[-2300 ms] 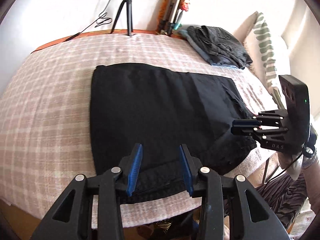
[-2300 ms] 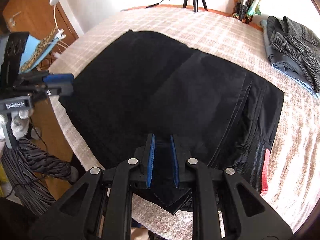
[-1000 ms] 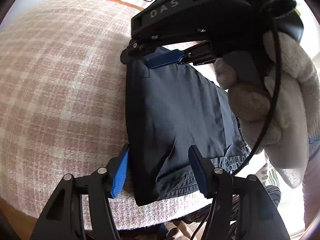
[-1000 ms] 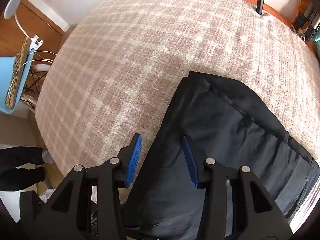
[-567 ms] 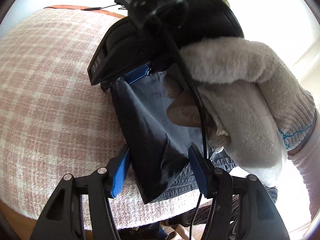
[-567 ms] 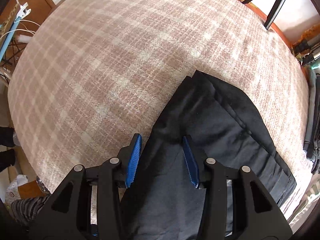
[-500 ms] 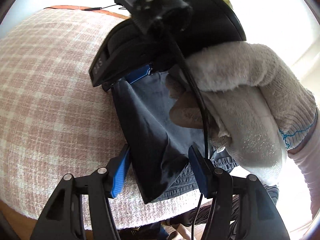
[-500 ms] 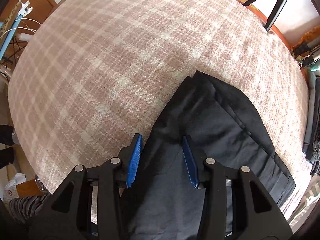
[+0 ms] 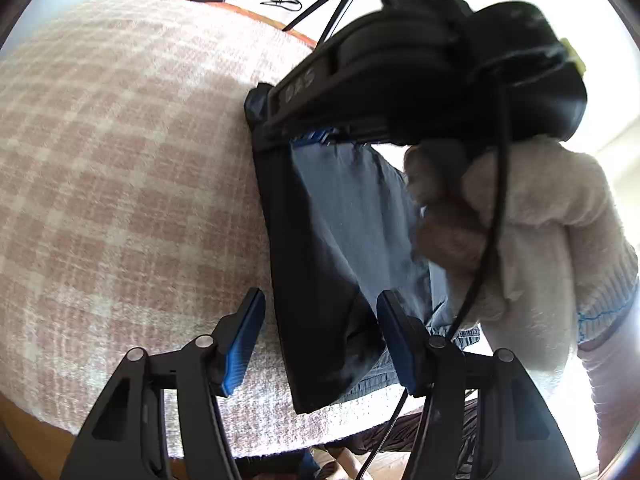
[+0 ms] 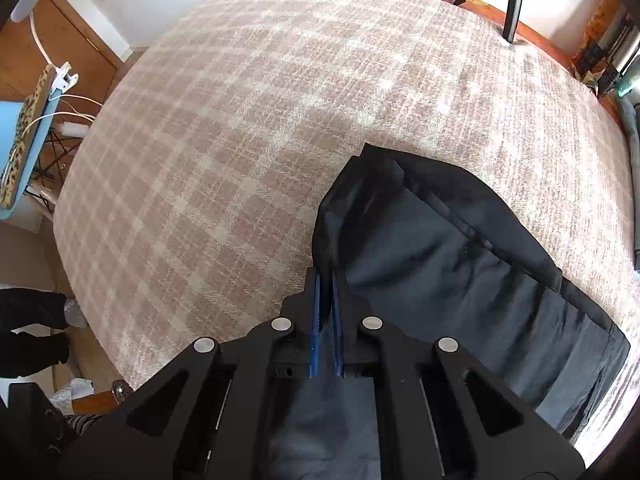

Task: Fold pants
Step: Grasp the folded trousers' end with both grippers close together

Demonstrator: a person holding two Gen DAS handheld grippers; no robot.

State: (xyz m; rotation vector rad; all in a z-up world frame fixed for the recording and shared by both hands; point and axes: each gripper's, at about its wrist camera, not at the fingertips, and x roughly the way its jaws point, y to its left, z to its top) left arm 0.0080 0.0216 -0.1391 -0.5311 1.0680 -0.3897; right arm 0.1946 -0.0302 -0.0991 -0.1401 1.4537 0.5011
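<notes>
On the checked pink blanket (image 10: 248, 152), folded black fabric pants (image 10: 460, 264) are clamped by the right gripper (image 10: 325, 316); the spread-open left gripper (image 9: 320, 336) is shown only by its own camera.

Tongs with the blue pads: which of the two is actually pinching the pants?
The right tongs: their pads are shut on the fold of the black pants. The left tongs gape open around the cloth.

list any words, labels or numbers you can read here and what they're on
"DAS": raised letters on the black side of the right gripper, seen tilted in the left wrist view.
No other text can be read: none shows on the dark pants, the checked bed cover, the left gripper or the white glove.
</notes>
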